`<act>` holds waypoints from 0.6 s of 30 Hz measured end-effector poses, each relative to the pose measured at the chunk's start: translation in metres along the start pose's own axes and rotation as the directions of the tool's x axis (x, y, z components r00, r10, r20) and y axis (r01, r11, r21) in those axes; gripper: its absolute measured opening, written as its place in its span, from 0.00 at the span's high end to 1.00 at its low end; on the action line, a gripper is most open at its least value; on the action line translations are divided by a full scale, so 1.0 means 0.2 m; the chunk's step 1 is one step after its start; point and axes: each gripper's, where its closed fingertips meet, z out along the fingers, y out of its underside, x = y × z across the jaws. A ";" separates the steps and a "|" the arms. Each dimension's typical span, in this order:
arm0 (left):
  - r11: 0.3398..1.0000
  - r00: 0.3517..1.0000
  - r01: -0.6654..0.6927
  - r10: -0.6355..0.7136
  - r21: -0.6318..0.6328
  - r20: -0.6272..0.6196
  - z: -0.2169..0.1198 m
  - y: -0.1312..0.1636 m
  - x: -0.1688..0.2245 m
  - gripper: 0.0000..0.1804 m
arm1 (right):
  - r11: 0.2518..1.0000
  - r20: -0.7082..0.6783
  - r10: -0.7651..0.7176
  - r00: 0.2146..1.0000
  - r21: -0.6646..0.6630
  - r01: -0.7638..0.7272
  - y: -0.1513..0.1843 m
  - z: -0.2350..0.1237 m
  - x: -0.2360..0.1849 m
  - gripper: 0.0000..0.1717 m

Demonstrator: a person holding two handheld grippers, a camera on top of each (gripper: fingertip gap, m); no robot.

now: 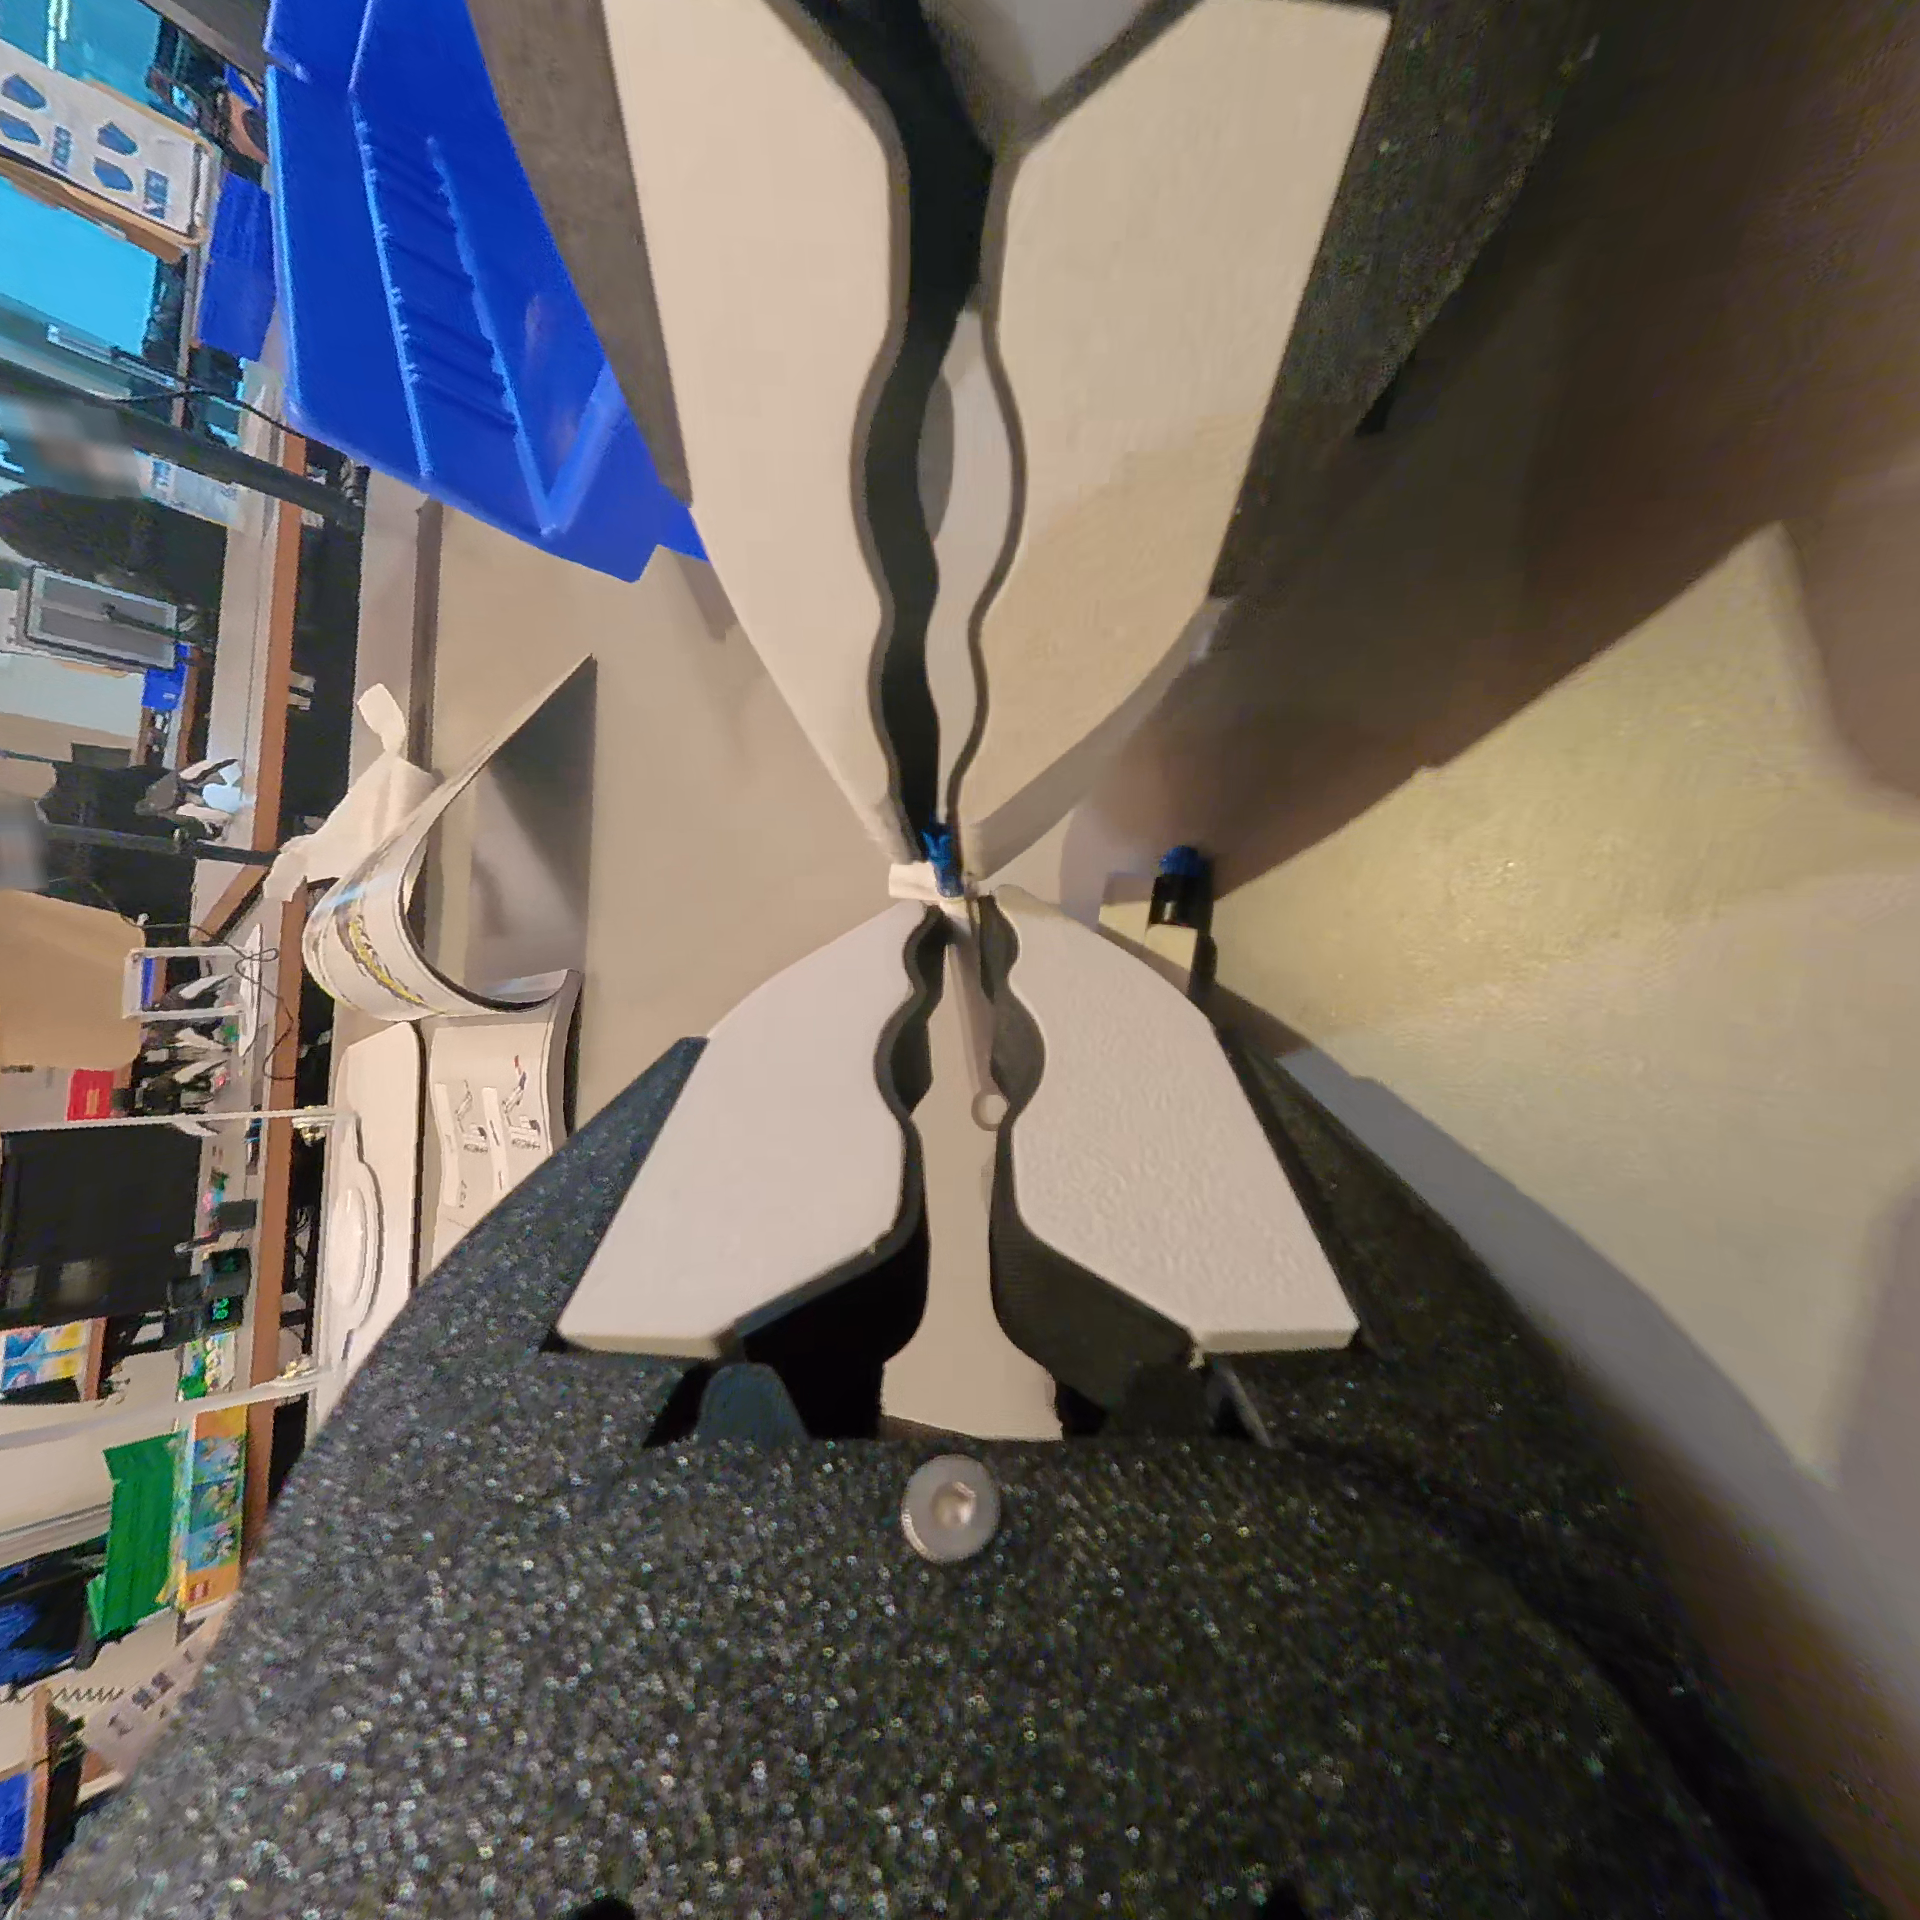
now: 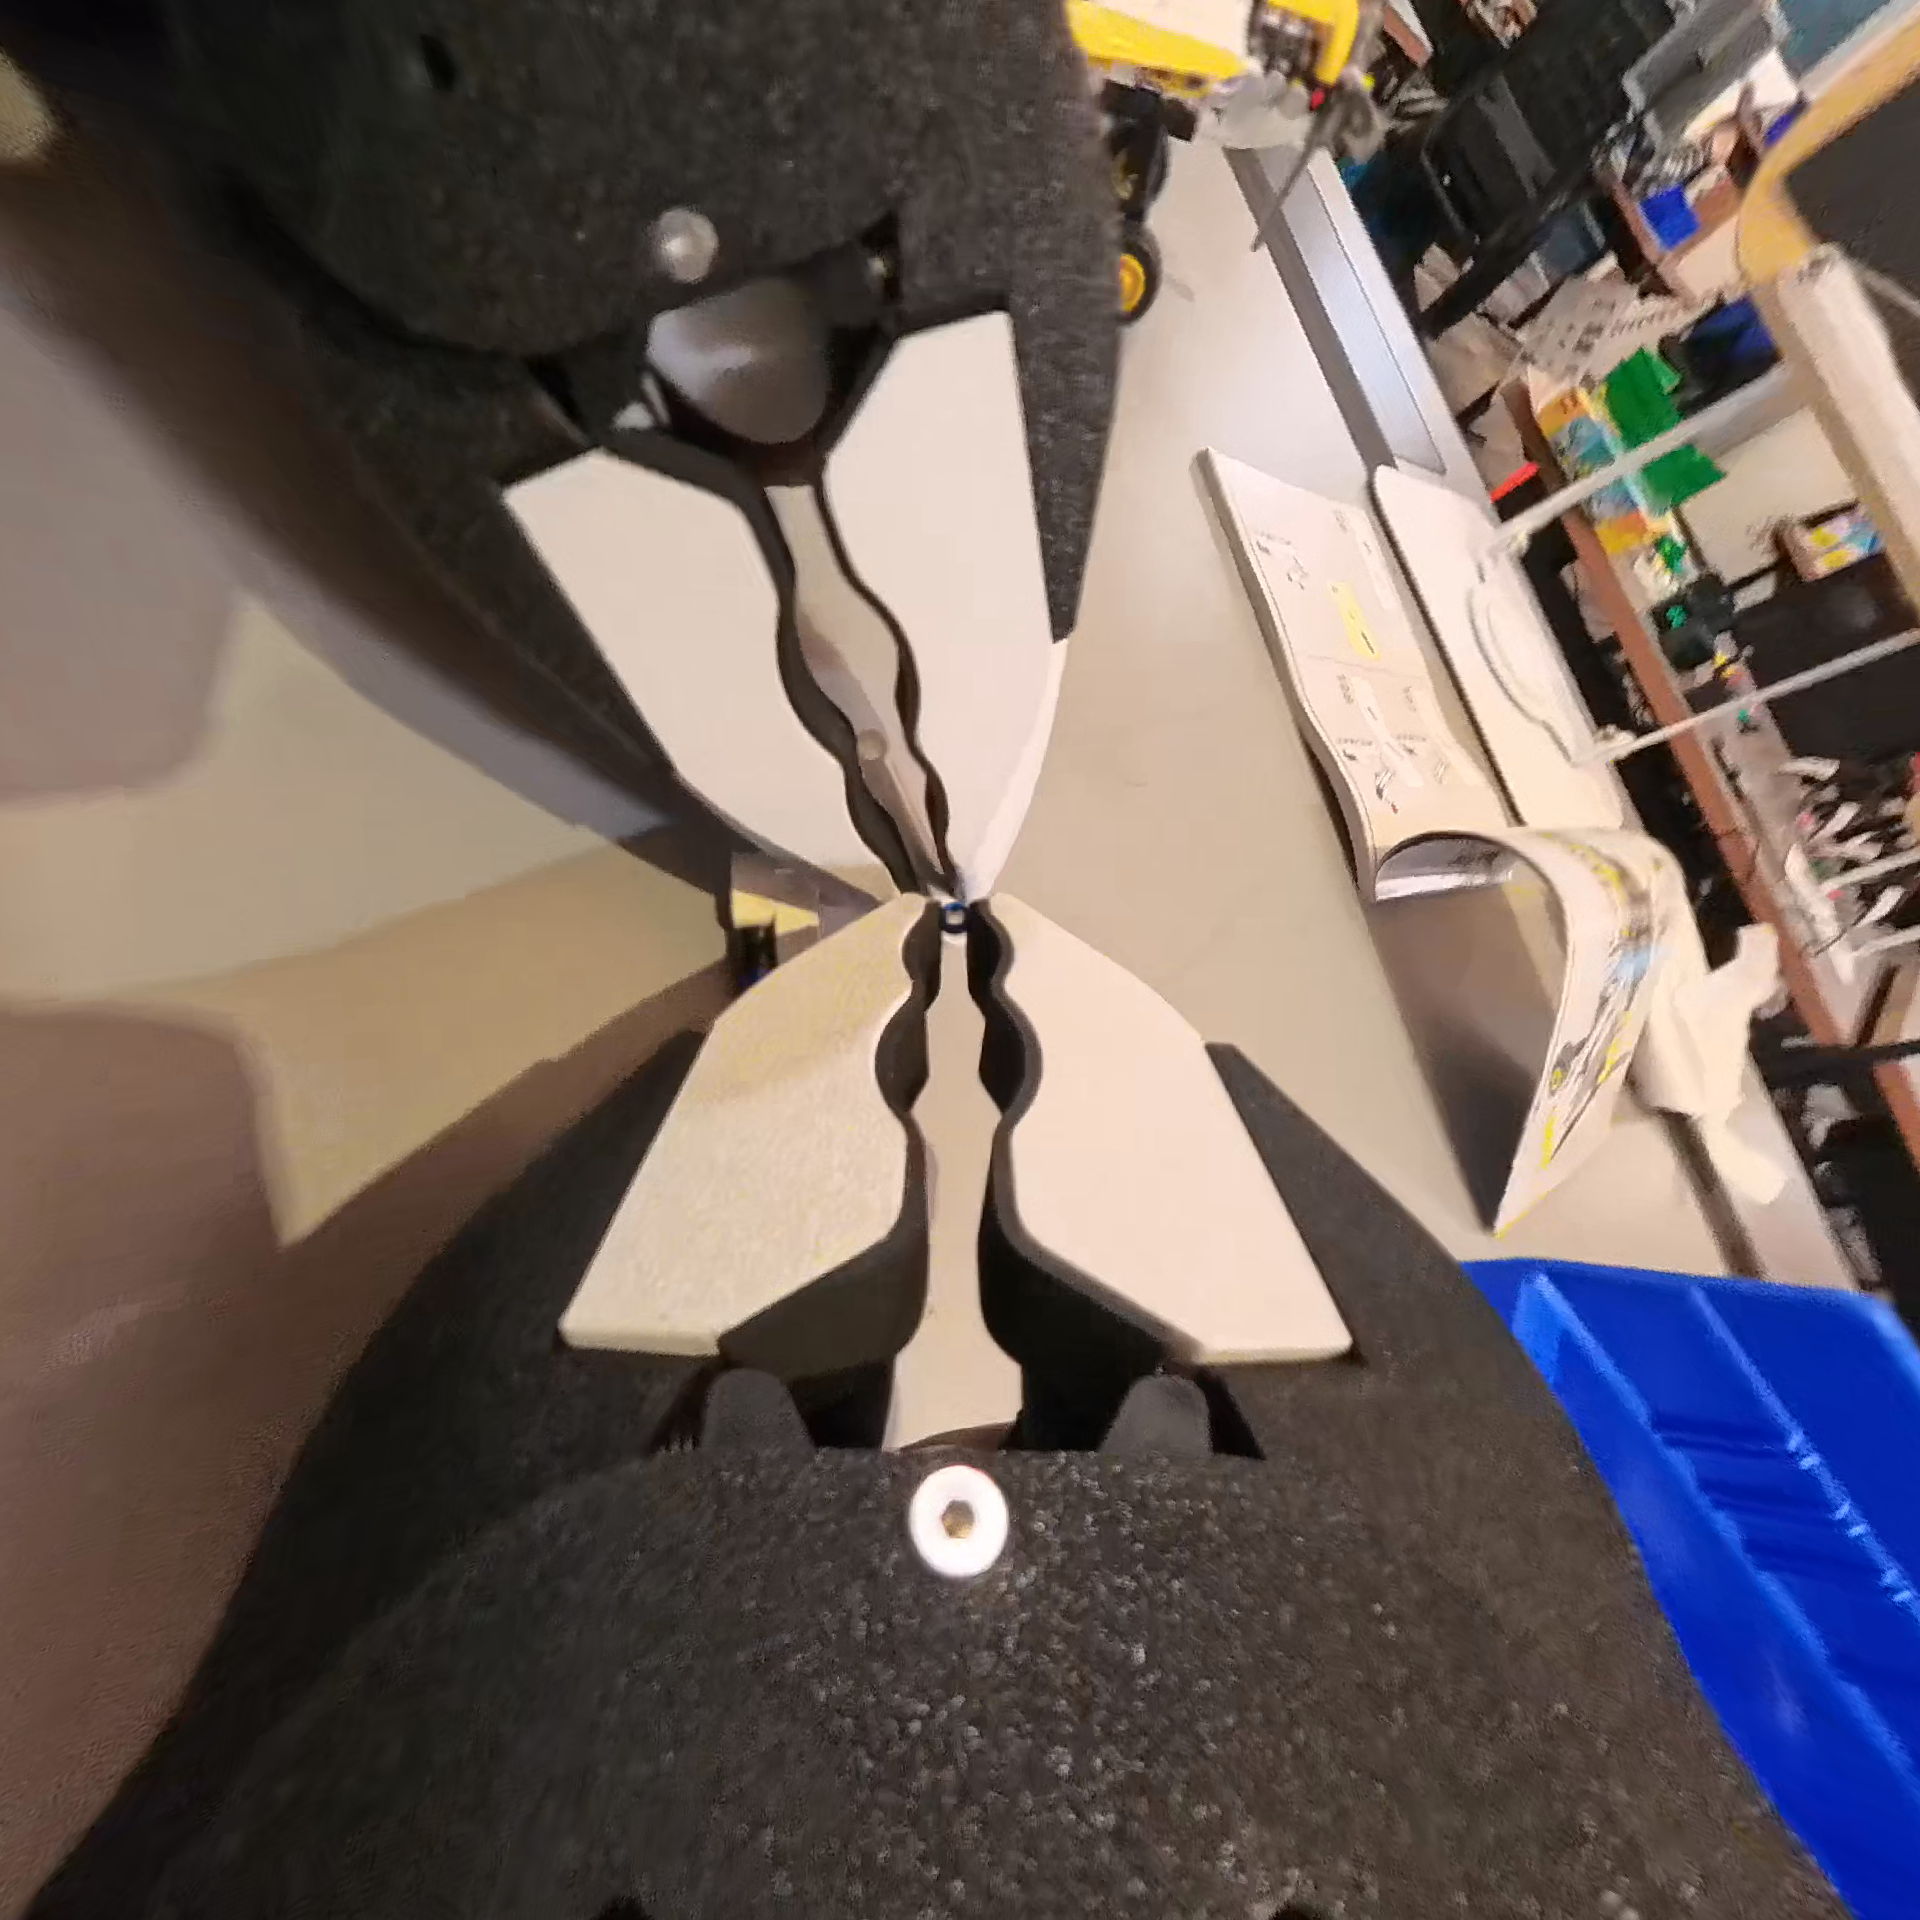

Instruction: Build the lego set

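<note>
Left jaws: the left gripper [image 1: 951,912] is almost closed. A small white piece [image 1: 912,883] sits at its tips and juts out to one side. The pads look to be pinching it, though the contact is tiny and hard to read.
Right jaws: the right gripper [image 2: 954,916] is almost closed on a small blue pin [image 2: 953,918], which shows end-on as a dark blue ring between the tips.
Meeting: the two grippers point at each other, tip to tip, above the table. The pin touches the white piece where the tips meet.
Table [image 1: 675,779]: a smooth, matt, pale grey top.
Bin [image 2: 1714,1507]: a glossy blue plastic bin with ribbed walls. It stands on the table beside the right gripper.
Booklet [image 2: 1351,644]: it lies open and flat, well apart from the grippers. The paper is thin and printed with line drawings, and one page [image 2: 1600,997] curls up in an arch.
Gripper bodies: coarse, speckled black casing. The fingers are flat and off-white, with wavy inner edges lined in dark rubber.
Black-and-blue part [image 1: 1179,883]: a small, blocky part that stands on the table near the tips. Neither gripper touches it.
White piece: hard-looking with squared ends.
Pin: round, glossy, and the smallest thing here.
</note>
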 end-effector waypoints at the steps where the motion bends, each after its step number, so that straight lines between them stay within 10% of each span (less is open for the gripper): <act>1: 1.000 1.000 -0.005 0.005 0.003 0.003 0.00 0.00 0.00 0.97 | 1.000 0.002 -0.030 1.000 0.002 0.030 0.00 0.00 0.00 0.97; 18: 0.995 0.995 -0.095 0.094 0.022 0.033 0.00 -0.02 0.00 0.97 | 0.998 -0.022 0.060 0.998 -0.005 -0.061 0.01 0.00 0.00 0.97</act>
